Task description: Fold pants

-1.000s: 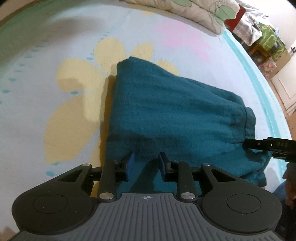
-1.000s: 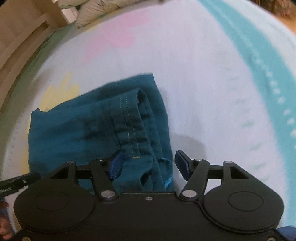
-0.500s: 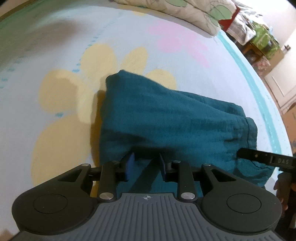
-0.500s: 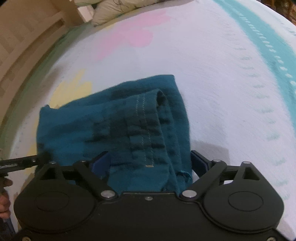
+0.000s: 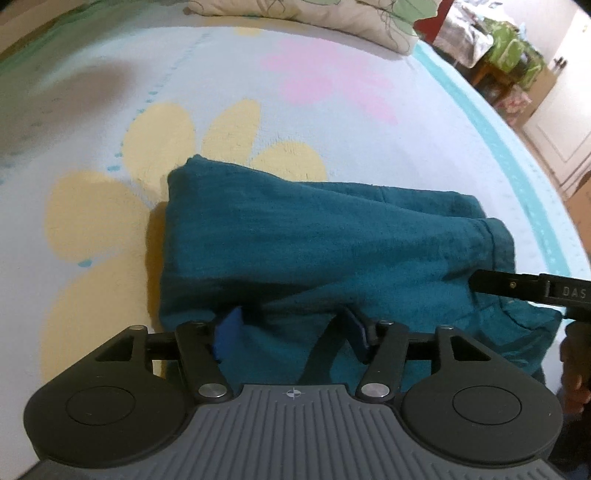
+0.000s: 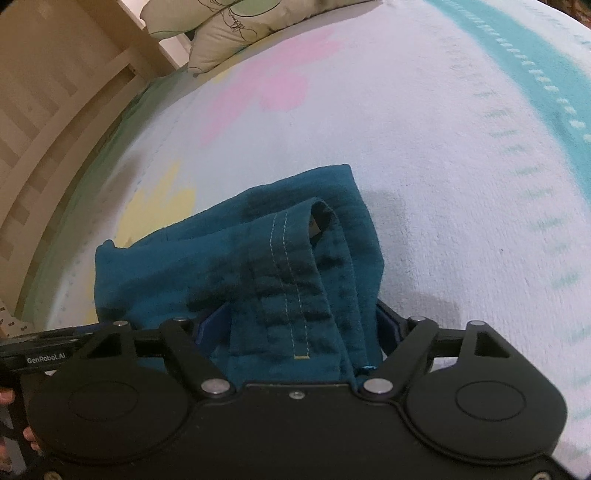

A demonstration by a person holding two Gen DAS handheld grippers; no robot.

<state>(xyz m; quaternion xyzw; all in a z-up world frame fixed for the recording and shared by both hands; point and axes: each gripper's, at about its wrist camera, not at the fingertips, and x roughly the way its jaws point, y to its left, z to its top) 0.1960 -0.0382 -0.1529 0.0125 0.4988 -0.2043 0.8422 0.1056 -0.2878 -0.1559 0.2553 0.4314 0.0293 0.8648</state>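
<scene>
The teal pants (image 5: 314, 251) lie folded in a bundle on the flowered blanket (image 5: 332, 92). My left gripper (image 5: 291, 328) is open, its blue pads on either side of the near edge of the fabric, which lies between them. My right gripper (image 6: 299, 325) is open wide at the waistband end (image 6: 295, 280), with the stitched band lying between its fingers. The right gripper's finger (image 5: 528, 290) shows at the right edge of the left wrist view. The left gripper's body (image 6: 48, 349) shows at the left of the right wrist view.
A leaf-print pillow (image 5: 314, 14) lies at the head of the bed. A wooden bed frame (image 6: 55, 92) runs along the left side. Cluttered furniture (image 5: 498, 48) and a door (image 5: 561, 122) stand beyond the bed's right edge.
Both grippers have opened wider and let go of the fabric. The cameras have drawn back and lowered, and the pants bundle rests on the blanket.
</scene>
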